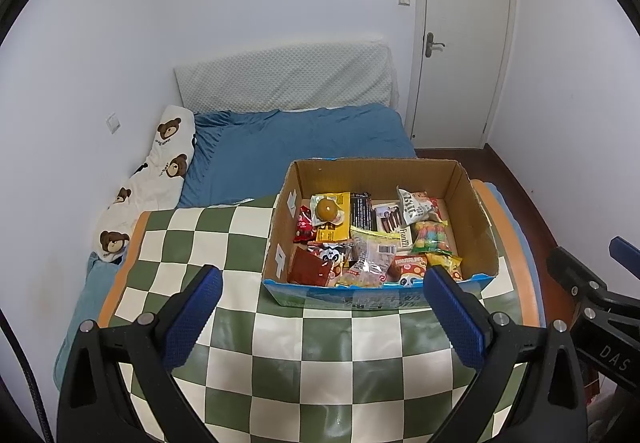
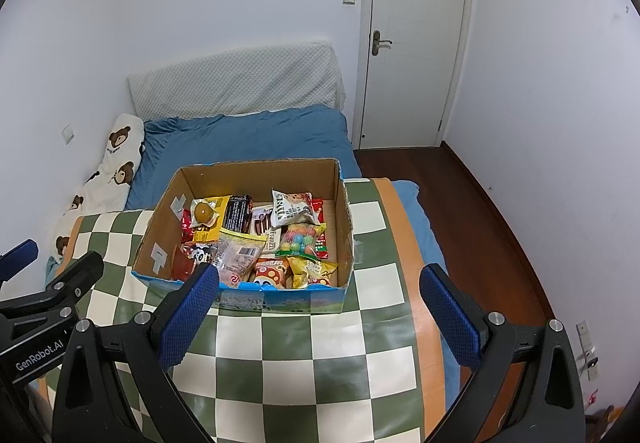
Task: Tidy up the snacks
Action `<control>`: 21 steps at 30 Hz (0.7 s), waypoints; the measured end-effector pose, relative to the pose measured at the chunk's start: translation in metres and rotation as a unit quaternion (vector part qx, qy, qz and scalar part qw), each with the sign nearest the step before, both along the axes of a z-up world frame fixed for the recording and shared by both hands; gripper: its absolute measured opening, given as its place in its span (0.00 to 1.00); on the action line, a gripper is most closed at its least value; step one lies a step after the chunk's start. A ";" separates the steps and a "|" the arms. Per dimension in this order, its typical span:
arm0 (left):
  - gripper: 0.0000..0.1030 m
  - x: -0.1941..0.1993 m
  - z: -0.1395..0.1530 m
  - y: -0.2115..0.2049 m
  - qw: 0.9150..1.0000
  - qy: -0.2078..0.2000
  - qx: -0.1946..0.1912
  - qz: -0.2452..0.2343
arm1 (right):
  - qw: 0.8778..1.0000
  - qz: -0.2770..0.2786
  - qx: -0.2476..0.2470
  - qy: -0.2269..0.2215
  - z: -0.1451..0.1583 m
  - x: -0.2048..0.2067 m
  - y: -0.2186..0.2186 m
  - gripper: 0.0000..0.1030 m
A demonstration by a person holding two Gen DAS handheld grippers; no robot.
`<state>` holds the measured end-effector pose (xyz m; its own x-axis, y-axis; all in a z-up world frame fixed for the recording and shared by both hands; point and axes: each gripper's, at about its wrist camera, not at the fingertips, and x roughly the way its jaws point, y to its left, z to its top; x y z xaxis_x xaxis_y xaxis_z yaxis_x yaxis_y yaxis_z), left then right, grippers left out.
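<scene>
A cardboard box [image 1: 474, 219] [image 2: 160, 227] with a blue printed front stands on the green-and-white checkered cloth [image 1: 280, 355] [image 2: 288, 363]. Inside it lie several snack packets, among them a round orange pastry [image 1: 326, 208] [image 2: 202, 212], a black bar [image 1: 362, 213], a white cookie bag [image 2: 290, 208], colourful candy [image 1: 430, 235] [image 2: 302, 241] and a clear wrapped bun [image 1: 370, 255] [image 2: 238, 257]. My left gripper [image 1: 324, 279] hovers open above the cloth, just short of the box front. My right gripper [image 2: 320, 279] is open too, at the box's front right corner. Neither holds anything.
A bed with a blue sheet [image 1: 296, 147] and a bear-print pillow [image 1: 160, 171] lies behind the table. A white door [image 2: 416, 43] stands at the back right over dark wood floor [image 2: 480, 211]. The other gripper shows at the frame edges [image 1: 592, 295] [image 2: 52, 291].
</scene>
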<state>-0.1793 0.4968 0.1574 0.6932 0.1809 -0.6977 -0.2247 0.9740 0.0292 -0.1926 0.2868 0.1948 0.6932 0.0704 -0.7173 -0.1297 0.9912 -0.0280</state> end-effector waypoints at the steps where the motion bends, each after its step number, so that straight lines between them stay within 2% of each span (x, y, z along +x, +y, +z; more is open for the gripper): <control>1: 1.00 0.000 0.001 0.000 1.000 0.000 -0.001 0.000 | 1.000 0.000 0.000 0.000 0.000 0.000 0.000 0.99; 21: 1.00 0.000 0.005 0.002 1.000 -0.002 0.000 -0.001 | 1.000 -0.007 0.009 0.001 0.004 -0.003 -0.002 0.99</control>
